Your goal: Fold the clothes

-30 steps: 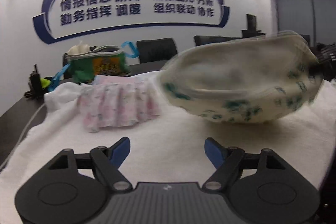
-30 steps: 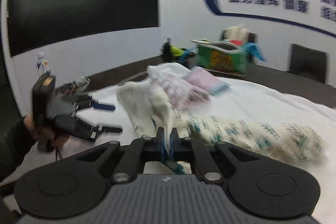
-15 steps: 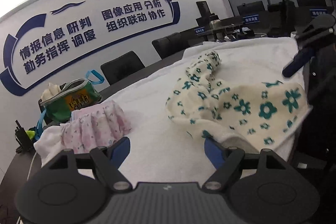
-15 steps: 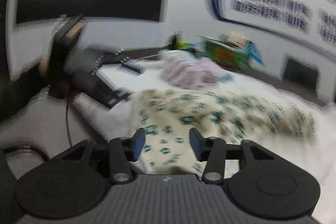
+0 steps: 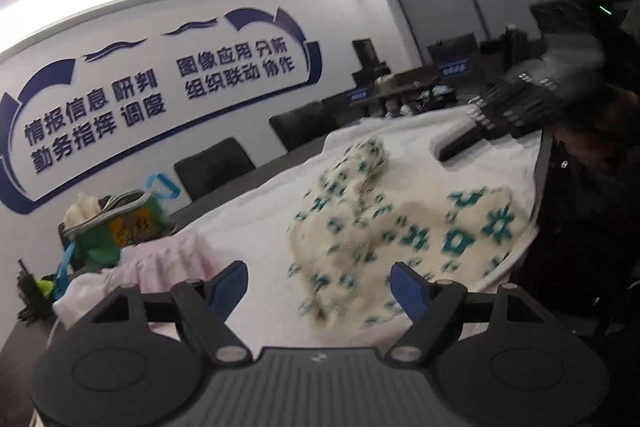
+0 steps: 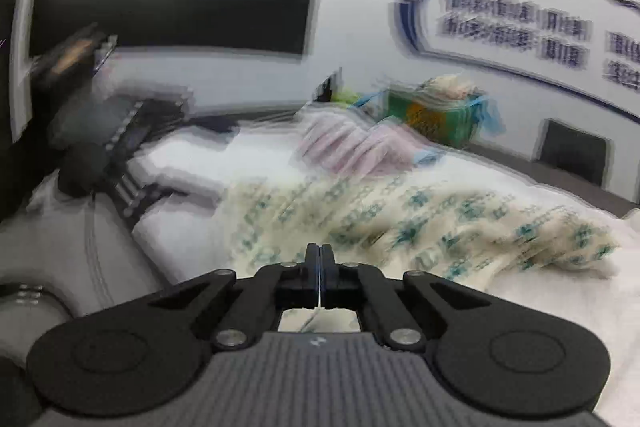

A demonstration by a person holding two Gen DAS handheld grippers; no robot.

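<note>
A green bag (image 5: 120,227) and a pink floral garment (image 5: 160,263) are seen at the left of the white towel-covered table (image 5: 260,227), with the cream garment with teal flowers (image 5: 400,227) crumpled further right at its near edge. The left gripper (image 5: 319,285) is spread wide above the cloth with nothing pinched. The right gripper (image 6: 319,259) is pressed together over the cream garment's near edge; whether cloth is pinched cannot be told

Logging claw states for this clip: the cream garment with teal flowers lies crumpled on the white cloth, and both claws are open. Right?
Not quite. The left claw is open, but the right claw is shut, as the right wrist view shows. The cream garment does lie crumpled on the white cloth.
</note>
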